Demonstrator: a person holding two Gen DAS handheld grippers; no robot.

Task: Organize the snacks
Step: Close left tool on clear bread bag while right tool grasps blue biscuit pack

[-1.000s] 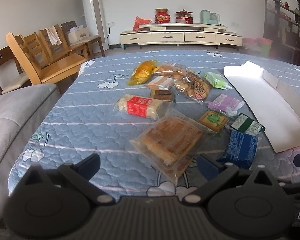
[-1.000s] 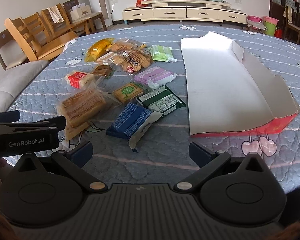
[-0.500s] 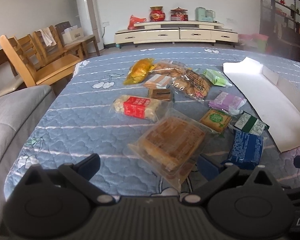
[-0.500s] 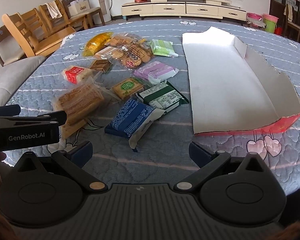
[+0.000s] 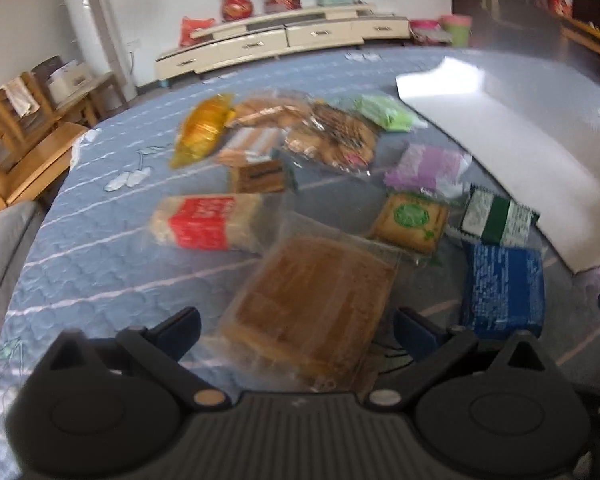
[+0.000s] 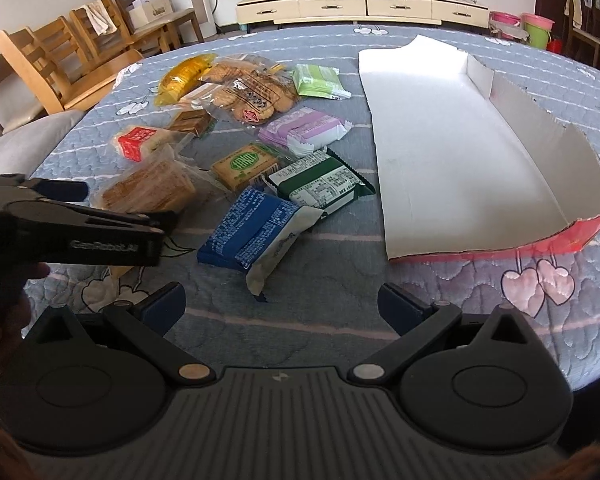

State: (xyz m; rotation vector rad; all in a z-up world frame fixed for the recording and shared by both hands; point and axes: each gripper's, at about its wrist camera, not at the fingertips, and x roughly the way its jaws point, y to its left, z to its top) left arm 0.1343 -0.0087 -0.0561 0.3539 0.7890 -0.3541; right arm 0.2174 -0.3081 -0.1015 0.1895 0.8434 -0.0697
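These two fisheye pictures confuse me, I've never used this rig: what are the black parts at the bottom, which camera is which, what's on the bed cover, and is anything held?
Each picture comes from a camera mounted on a hand-held two-finger gripper, looking forward along its fingers. The black parts at the bottom are the gripper's own body.

The blurred picture is from the left gripper. It is open, with a clear-wrapped brown cake lying between its fingers, not yet gripped.

The sharp picture is from the right gripper, open and empty. The left gripper shows at its left edge.

On the quilted blue cover lie the wrapped snacks, among them a blue packet and a green packet. Beside them is an empty white cardboard tray.
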